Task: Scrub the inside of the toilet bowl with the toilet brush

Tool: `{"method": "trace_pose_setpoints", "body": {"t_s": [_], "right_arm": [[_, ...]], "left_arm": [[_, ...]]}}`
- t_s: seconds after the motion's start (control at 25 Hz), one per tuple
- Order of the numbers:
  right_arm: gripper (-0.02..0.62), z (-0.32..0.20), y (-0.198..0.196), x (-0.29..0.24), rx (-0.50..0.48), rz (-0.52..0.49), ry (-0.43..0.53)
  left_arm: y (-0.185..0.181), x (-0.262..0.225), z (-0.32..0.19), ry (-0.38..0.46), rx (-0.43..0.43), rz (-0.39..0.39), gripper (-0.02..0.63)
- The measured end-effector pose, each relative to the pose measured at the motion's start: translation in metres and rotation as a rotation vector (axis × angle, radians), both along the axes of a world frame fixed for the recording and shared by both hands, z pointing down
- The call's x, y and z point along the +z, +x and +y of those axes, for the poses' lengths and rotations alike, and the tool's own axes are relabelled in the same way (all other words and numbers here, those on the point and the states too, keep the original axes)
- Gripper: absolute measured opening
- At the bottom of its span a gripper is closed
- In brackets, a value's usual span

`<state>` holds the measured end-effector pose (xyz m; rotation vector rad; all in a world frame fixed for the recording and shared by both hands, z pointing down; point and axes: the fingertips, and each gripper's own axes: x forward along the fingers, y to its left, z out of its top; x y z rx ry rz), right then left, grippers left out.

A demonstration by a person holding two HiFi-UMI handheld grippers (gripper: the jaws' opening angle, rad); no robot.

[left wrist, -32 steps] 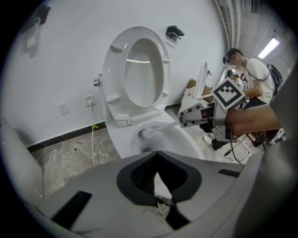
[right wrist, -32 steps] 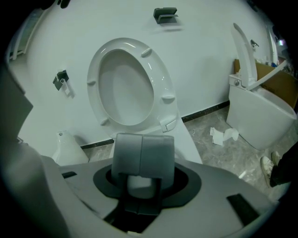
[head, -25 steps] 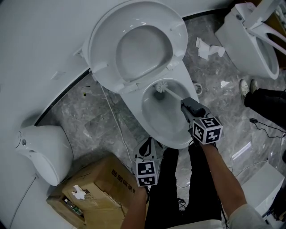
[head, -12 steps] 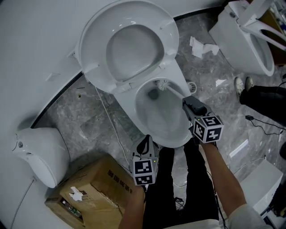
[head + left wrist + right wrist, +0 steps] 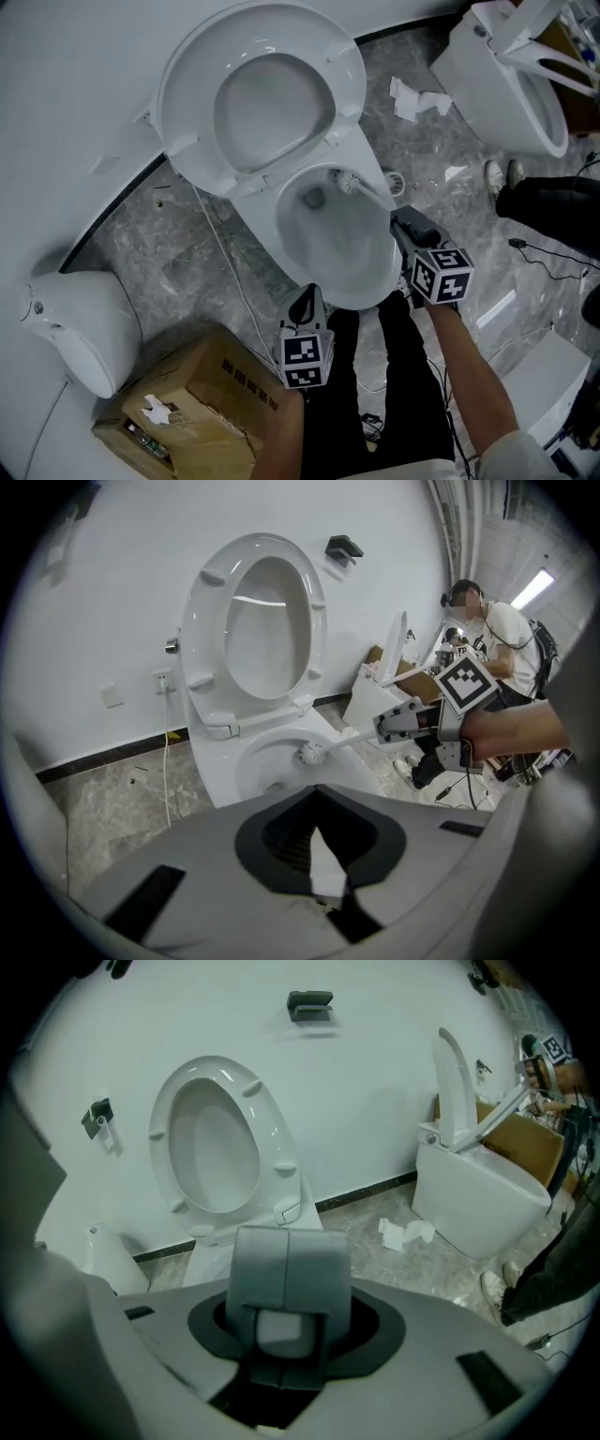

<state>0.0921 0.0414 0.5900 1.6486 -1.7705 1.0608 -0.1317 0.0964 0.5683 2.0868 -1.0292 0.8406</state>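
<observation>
The white toilet stands with its seat and lid raised against the wall. Its bowl lies open just ahead of my legs. The toilet brush's white head rests against the back right wall of the bowl, right of the drain hole. In the left gripper view the brush head shows at the bowl's rim. My right gripper hangs over the bowl's right rim, shut on the brush handle. My left gripper hovers at the bowl's near edge, shut and holding nothing.
A cardboard box sits on the floor at lower left, beside a white fixture. A second toilet stands at upper right, crumpled paper near it. A person's dark legs and shoes are at the right. A thin cable runs along the floor.
The brush head has slid from over the drain hole to the bowl's back right wall, with my right gripper going along to the right. My left gripper has stayed by the near rim.
</observation>
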Motion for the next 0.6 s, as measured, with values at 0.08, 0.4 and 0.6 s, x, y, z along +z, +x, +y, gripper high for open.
{"method": "trace_pose_setpoints", "body": {"t_s": [0.08,0.4,0.6], "right_arm": [[0.186,0.002,0.002,-0.001,0.009,0.002,-0.007],[0.186,0.015,0.007,-0.004,0.081,-0.004,-0.027],[0.186,0.024,0.012,-0.004,0.098,-0.004,-0.032]], "left_arm": [[0.001,-0.001,-0.001,0.001,0.007,0.000,0.029],[-0.009,-0.004,-0.016,0.008,-0.004,-0.009,0.029],[-0.018,-0.001,-0.021,0.011,-0.040,-0.019,0.029]]}}
